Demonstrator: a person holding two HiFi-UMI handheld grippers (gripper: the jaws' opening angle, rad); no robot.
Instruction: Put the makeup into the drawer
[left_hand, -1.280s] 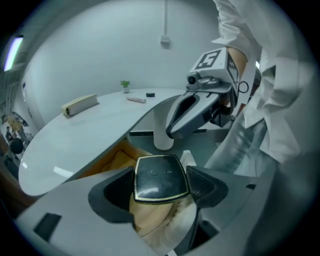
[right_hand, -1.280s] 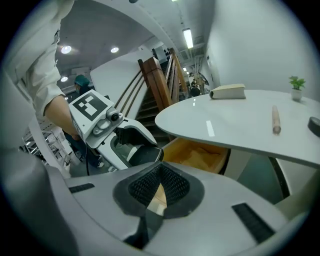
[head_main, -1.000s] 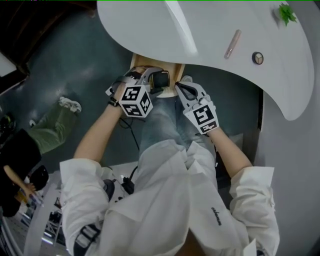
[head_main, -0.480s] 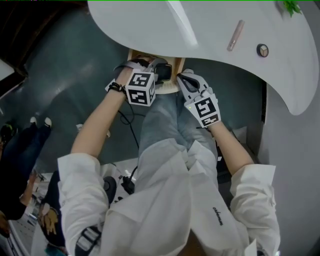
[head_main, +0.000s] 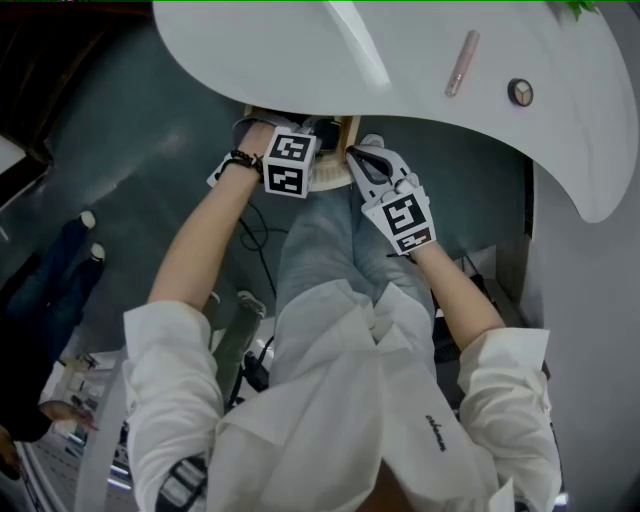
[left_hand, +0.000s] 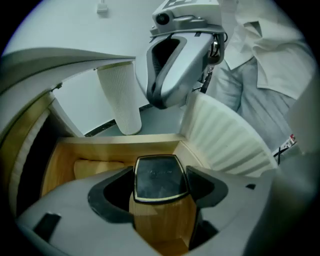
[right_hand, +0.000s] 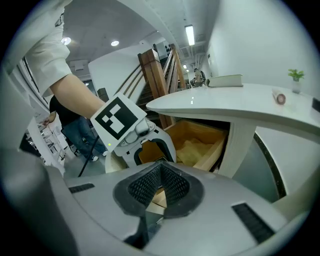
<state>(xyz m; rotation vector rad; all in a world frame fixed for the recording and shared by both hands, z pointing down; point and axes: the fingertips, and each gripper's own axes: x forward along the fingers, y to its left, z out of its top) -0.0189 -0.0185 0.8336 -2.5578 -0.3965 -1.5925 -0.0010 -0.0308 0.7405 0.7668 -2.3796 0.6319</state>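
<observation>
A square black compact (left_hand: 160, 176) with a gold rim sits between the jaws of my left gripper (left_hand: 160, 182), which is shut on it. It hangs over the open wooden drawer (left_hand: 62, 162) under the white table. In the head view the left gripper (head_main: 320, 142) reaches into the drawer (head_main: 347, 150) at the table's edge. My right gripper (head_main: 358, 156) is just right of the drawer, shut and empty, its pads (right_hand: 172, 186) meeting. A pink tube (head_main: 462, 62) and a round compact (head_main: 519, 92) lie on the table top (head_main: 300, 50).
The table top overhangs the back of the drawer (right_hand: 200, 137), which holds a yellow cloth lining (right_hand: 192, 147). A small green plant (right_hand: 296, 75) stands at the table's far end. My knees are directly below the drawer. People stand on the floor at the left.
Both grippers have moved forward toward the table. The left one has carried the black compact further over the drawer and partly beneath the table edge.
</observation>
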